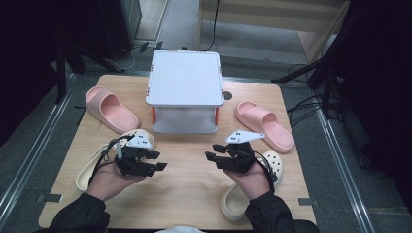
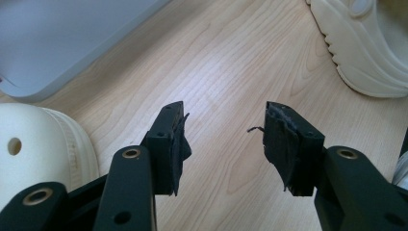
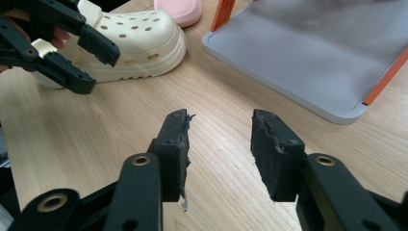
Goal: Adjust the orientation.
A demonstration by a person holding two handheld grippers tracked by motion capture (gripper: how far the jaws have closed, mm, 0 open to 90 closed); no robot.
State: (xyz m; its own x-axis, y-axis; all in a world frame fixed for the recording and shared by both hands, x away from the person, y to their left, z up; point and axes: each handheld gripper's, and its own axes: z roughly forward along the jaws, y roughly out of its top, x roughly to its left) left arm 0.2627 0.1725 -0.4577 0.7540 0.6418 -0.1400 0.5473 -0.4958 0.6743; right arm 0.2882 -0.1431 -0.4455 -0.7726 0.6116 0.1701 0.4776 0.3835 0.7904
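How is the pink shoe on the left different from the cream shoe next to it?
The pink slide is smooth pink with an open toe; the cream clog is pale cream with a closed toe dotted with round holes. The pink slide lies farther back in plain sight, while the cream clog sits nearer, partly hidden by the left claw. Both rest sole-down on the wooden table.

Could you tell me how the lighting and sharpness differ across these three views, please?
High view: lit wooden table, surroundings nearly black. Left gripper view: cream perforated clog softly blurred at the edge. Right gripper view: grey rack shelf hazy and soft, black jaws sharper.
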